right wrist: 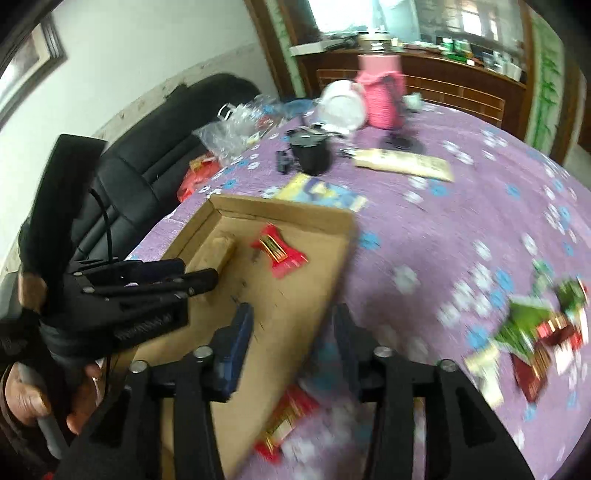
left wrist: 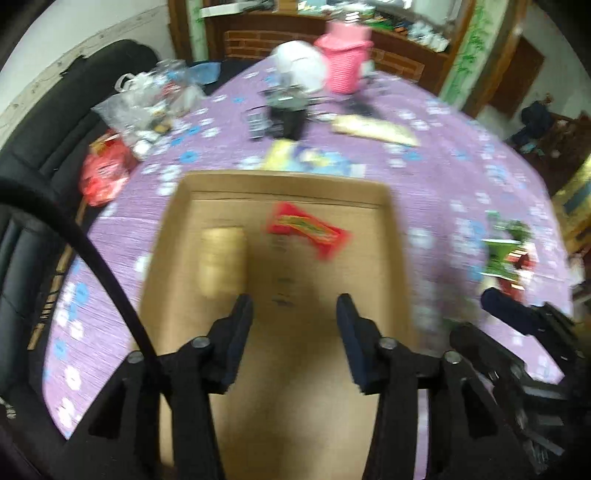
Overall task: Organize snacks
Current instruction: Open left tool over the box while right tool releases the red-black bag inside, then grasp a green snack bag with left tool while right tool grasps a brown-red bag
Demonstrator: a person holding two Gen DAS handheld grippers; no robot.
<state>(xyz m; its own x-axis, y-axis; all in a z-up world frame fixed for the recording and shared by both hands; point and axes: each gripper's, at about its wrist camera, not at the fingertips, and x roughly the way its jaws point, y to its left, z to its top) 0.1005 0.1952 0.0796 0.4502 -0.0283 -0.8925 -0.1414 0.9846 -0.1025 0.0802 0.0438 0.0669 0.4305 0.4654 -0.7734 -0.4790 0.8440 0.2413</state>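
We hold both grippers parted and empty. Our right gripper hangs just above the red-and-gold foil snack packet, which lies slantwise on the purple cloth beside the shallow cardboard tray; our left gripper hovers over that tray, farther off.

White wall with a scuffed lower band, framed picture hanging high on it, black leather sofa against the wall, dark wooden cabinet cluttered on top, bright window above, desk under a purple flowered cloth
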